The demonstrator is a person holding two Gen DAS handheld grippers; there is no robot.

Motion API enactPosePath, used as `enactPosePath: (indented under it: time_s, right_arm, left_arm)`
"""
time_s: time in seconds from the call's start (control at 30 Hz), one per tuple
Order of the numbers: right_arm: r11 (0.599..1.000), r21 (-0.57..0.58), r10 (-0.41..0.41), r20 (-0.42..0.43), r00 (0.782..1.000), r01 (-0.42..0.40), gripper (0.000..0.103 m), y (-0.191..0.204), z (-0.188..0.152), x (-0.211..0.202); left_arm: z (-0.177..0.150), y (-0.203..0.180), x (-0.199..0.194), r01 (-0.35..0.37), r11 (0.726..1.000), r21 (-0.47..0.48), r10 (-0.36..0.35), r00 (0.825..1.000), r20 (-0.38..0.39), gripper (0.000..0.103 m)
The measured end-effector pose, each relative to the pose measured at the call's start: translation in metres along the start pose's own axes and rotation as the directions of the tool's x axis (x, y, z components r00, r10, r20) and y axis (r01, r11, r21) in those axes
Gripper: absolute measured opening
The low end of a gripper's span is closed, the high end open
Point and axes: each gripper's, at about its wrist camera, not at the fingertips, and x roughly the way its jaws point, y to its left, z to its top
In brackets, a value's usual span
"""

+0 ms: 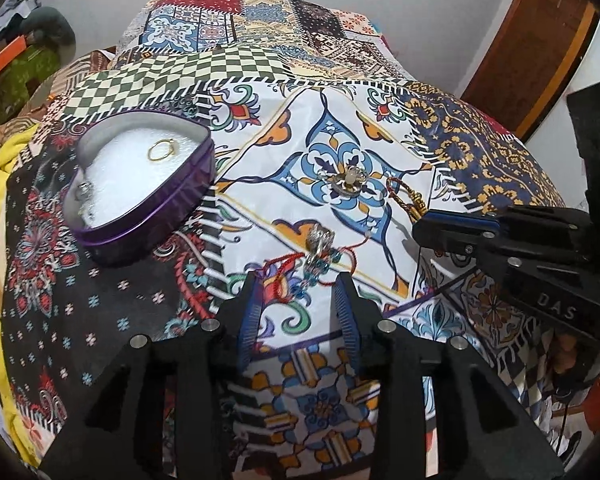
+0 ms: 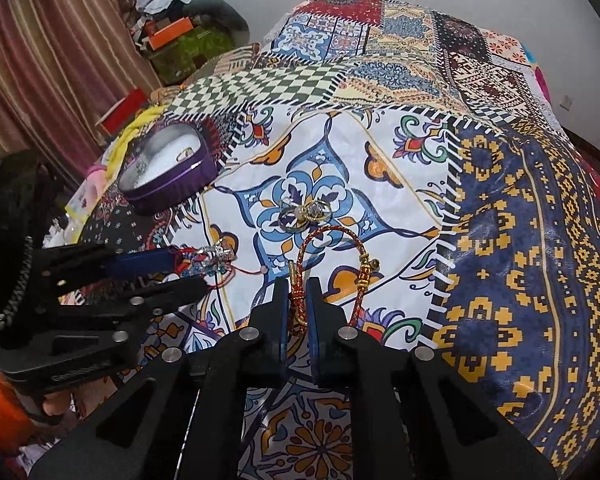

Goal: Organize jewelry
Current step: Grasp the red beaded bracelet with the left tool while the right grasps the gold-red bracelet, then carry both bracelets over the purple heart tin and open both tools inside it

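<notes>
A: Start from the purple tin (image 1: 140, 184). Where does it sit?

B: On the patchwork bedspread (image 1: 480, 152), lid off, with a white lining. Inside lies 1 thin gold ring (image 1: 162, 150) toward the tin's far side, and a small silvery piece (image 1: 85, 189) against its left wall; I cannot tell what that piece is.

A: And the loose jewelry?

B: All to the right of the tin. A cluster of rings (image 2: 306, 214) rests on the blue flower motif, well apart from the tin. Nearer the camera than the tin, a red-thread bracelet with blue beads and a silver charm (image 1: 320, 252) lies on the cloth.

A: The left hand-held gripper (image 1: 300, 284)?

B: Spread wide, its blue-padded fingers (image 1: 250, 312) down on either side of the beaded bracelet's near end, not closed on it. Whether the pads touch the thread I cannot tell.

A: The right hand-held gripper (image 2: 299, 300)?

B: Narrow, clamped on a red-and-gold braided cord bracelet (image 2: 328, 240). The cord is pinched between the pads, and its loop arches up and away toward the ring cluster, with gold beads at its right end. It is farther from the tin than the rings are.
</notes>
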Motion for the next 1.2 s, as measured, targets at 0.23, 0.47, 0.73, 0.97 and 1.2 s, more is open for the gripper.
enactPosePath:
  time_s: [0.23, 0.47, 0.73, 0.97, 1.2]
  right_arm:
    - [1.000, 0.023, -0.008, 0.037, 0.999, 0.007, 0.008, -0.007, 0.004, -0.011]
    - [0.999, 0.017, -0.030, 0.080, 0.996, 0.029, 0.008, -0.008, 0.009, -0.027]
    - [0.999, -0.014, -0.034, 0.148, 0.988, 0.037, 0.008, 0.002, 0.021, -0.051]
    - [0.998, -0.054, -0.017, 0.212, 0.977, 0.030, 0.008, 0.022, 0.037, -0.068]
    - [0.994, -0.110, 0.026, 0.270, 0.963, 0.004, 0.008, 0.051, 0.057, -0.077]
  left_arm:
    - [0.000, -0.007, 0.003, 0.003, 1.000, 0.008, -0.003, 1.000, -0.006, 0.006]
    - [-0.001, -0.013, -0.008, 0.017, 1.000, 0.000, -0.017, 1.000, 0.010, 0.006]
    - [0.007, -0.016, -0.054, 0.005, 1.000, 0.005, -0.005, 0.993, 0.119, 0.006]
    - [0.022, -0.008, -0.098, -0.029, 1.000, -0.009, 0.030, 0.971, 0.238, 0.006]
    - [0.038, 0.011, -0.133, -0.078, 0.996, -0.050, 0.090, 0.939, 0.332, 0.006]
